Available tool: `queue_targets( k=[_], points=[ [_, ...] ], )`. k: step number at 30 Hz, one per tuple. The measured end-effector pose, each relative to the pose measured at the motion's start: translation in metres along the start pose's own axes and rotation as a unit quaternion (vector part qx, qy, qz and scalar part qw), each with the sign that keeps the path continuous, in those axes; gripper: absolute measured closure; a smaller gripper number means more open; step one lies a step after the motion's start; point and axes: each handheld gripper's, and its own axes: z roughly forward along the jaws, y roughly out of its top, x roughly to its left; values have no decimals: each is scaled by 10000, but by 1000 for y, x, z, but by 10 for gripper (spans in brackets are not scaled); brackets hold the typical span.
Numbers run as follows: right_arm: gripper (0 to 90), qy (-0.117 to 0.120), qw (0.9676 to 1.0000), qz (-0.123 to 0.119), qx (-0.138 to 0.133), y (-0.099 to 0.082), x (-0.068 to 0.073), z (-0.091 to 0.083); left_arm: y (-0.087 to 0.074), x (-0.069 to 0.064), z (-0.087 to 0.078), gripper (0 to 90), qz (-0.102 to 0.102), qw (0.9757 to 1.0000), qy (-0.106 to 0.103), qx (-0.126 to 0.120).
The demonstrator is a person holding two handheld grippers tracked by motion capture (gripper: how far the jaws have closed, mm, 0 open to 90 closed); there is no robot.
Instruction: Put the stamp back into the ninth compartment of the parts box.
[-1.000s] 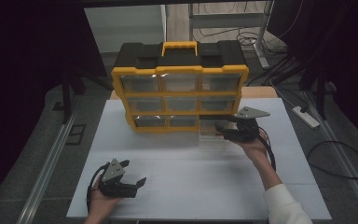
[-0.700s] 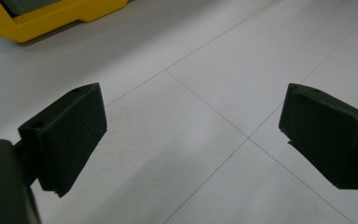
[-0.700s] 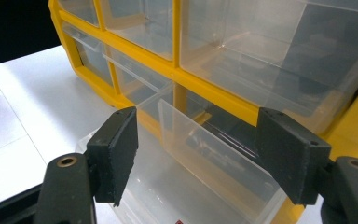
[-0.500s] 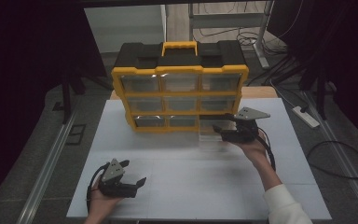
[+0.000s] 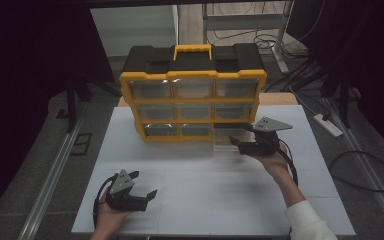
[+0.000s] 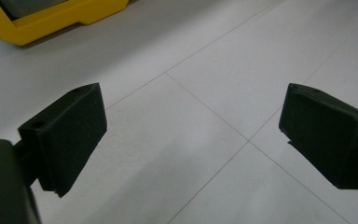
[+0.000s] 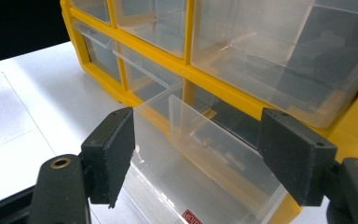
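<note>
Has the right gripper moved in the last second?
No. The right gripper sits at the pulled-out clear drawer, bottom right of the yellow organizer, same place as before.

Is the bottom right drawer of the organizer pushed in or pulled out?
Pulled out. The clear drawer juts forward of the yellow frame onto the table, between the right hand-held gripper's open jaws.

Organizer (image 5: pixel 192 95) at table (image 5: pixel 205 200) rear; drawer (image 5: pixel 227 140) out, lower right.

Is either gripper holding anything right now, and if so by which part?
Nothing is held. The right gripper is open, its jaws either side of the pulled-out clear drawer without closing on it. The left gripper is open over the bare white table.
</note>
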Motion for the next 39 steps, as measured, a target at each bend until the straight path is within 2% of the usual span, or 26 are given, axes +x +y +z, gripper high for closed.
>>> queue_targets(
  k=[9,19,30,39],
  points=[
    [285,-28,9998,49,-187,-2,4,-20,1,1,1,74,13,10000,-18,-6],
    [287,-74,9998,84,-180,-22,14,-56,1,0,0,74,7,10000,-30,-29],
    [281,-184,9995,243,-81,-61,21,-94,1,-1,1,74,19,10000,-35,-34],
    [264,-362,9983,435,137,-98,15,-115,1,0,1,75,11,10000,-26,-30]
  ],
)
